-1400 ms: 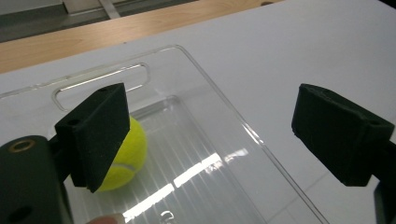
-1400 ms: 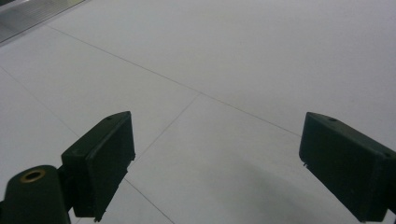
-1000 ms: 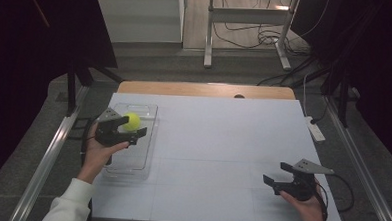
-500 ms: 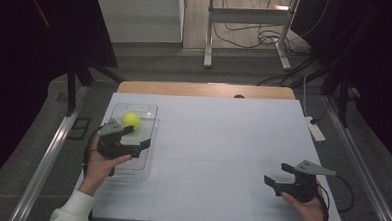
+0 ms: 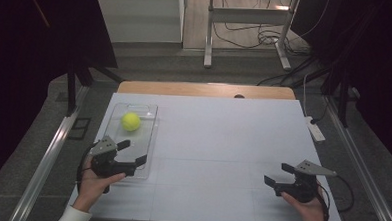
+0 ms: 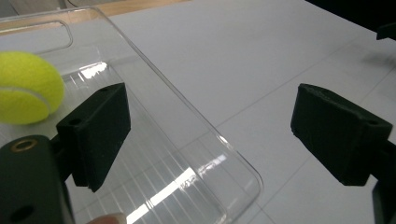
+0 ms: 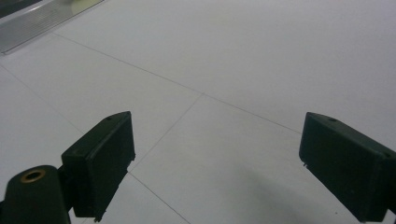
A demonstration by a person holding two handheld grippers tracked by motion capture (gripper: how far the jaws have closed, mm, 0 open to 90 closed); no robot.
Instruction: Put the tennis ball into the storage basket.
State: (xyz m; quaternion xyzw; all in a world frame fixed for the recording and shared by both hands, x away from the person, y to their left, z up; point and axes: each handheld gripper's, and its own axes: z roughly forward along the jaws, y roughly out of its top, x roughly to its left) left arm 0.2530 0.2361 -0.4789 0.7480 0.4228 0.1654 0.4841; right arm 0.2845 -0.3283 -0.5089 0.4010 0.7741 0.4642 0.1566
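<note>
Your left gripper [image 5: 130,155] black with a grey three-cornered plate and a brass-ringed screw hole, your right gripper [image 5: 277,174] alike, black cables trailing, your sleeves white

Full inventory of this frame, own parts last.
ball: 1, yellow-green, in the tray's far half
tray: 1, clear plastic, table's left side
table: 1, white top, wooden far edge
white block: 1, table's right edge, with a cable
metal stand: 1, grey, on the floor beyond the table
cables: several, dark, floor by the stand
left claw: 1, black, open, over the tray's near end
right claw: 1, black, open, table's near right
hands: 2, one per claw
</note>
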